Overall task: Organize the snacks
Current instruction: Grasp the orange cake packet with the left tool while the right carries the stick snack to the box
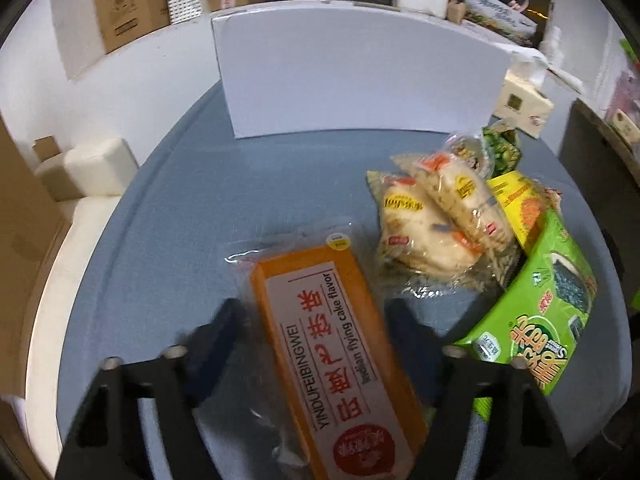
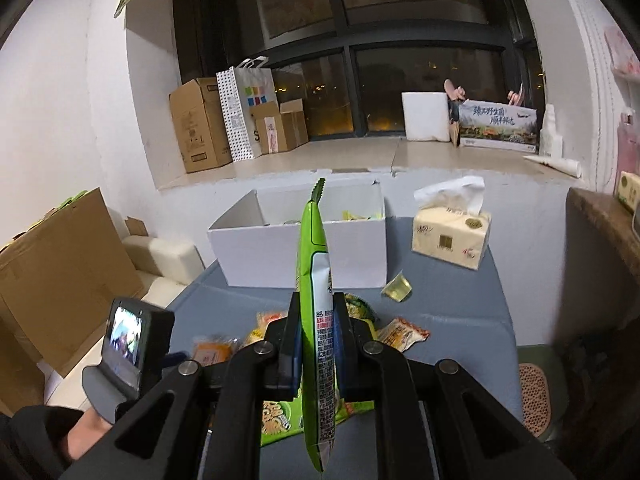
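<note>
Nearest the right wrist lens: right gripper [image 2: 316, 350] fingers clamped on a thin green snack pouch [image 2: 314, 280], held edge-on and upright at frame centre, back panel with small print facing the right finger, text too fine to read; pouch looks light, soft, crinkly foil, slippery, so a pinch across the flat mid-body as now seems right, not on the serrated top seal. Left wrist view: left gripper [image 1: 316, 320] fingers spread apart on either side of an orange pack [image 1: 340, 348] lying flat on the blue worktop [image 1: 168, 208], lower centre, not yet touching as far as I can tell. Label reads "YINDUFEIBINGWEI" and "Indian flying cake flavor", plus red Chinese characters. Pack looks stiff-ish, boxy inside loose clear wrap, light; take it across the narrow width, film may slide. Right of it, clear-wrapped pale bread packs [image 1: 436, 224], soft, crushable, and a green seaweed-type bag [image 1: 536, 312] at lower right, Chinese lettering only partly legible. White open box [image 2: 304, 252] sits at the worktop's far side, centre of frame, some snacks already inside; likely the drop target. Tissue pack [image 2: 452, 240] to its right, small jelly cup [image 2: 397, 289] near the box's corner
</note>
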A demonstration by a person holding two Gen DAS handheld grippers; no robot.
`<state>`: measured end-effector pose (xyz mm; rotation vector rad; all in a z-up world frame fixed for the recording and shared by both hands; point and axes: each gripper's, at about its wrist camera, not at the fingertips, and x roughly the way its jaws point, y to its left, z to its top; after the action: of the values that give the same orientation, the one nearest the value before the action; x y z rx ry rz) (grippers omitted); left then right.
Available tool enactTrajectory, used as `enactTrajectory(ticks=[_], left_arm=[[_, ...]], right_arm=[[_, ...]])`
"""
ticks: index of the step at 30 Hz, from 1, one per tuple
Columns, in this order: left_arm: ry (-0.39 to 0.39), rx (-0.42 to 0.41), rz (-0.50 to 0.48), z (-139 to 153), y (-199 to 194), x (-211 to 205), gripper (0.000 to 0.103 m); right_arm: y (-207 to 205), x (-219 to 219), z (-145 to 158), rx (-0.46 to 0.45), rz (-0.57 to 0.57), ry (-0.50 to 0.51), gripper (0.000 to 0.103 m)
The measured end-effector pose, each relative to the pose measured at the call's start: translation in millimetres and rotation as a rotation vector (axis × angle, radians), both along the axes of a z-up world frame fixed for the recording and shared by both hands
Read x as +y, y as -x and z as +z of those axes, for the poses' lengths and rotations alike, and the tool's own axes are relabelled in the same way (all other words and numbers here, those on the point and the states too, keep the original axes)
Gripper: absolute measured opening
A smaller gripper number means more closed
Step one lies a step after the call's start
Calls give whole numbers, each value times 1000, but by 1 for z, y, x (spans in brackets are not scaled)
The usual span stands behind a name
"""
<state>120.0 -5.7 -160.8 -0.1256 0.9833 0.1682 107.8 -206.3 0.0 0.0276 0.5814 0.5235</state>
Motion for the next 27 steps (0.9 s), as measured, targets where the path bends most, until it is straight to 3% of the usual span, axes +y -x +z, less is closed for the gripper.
enactTrajectory(ticks=[4, 6, 14, 19, 22, 27], left_arm=[[81, -31, -52, 8, 7, 15, 66], [83, -82, -79, 23, 14, 19, 65], [81, -284, -154, 111, 7, 34, 66], [38, -381, -188, 152, -40, 45, 66], [59, -398, -191, 165, -80, 59, 66], [25, -403, -223, 179, -151, 70, 66]], right_arm=[[2, 3, -3, 6, 12, -2, 13], [2, 4, -4, 8, 15, -5, 13], [-26, 18, 4, 40, 57, -94, 13], [-78, 30, 23, 69, 73, -172, 13], [-125, 35, 38, 108, 57, -205, 13], [-208, 45, 56, 176, 31, -265, 13]])
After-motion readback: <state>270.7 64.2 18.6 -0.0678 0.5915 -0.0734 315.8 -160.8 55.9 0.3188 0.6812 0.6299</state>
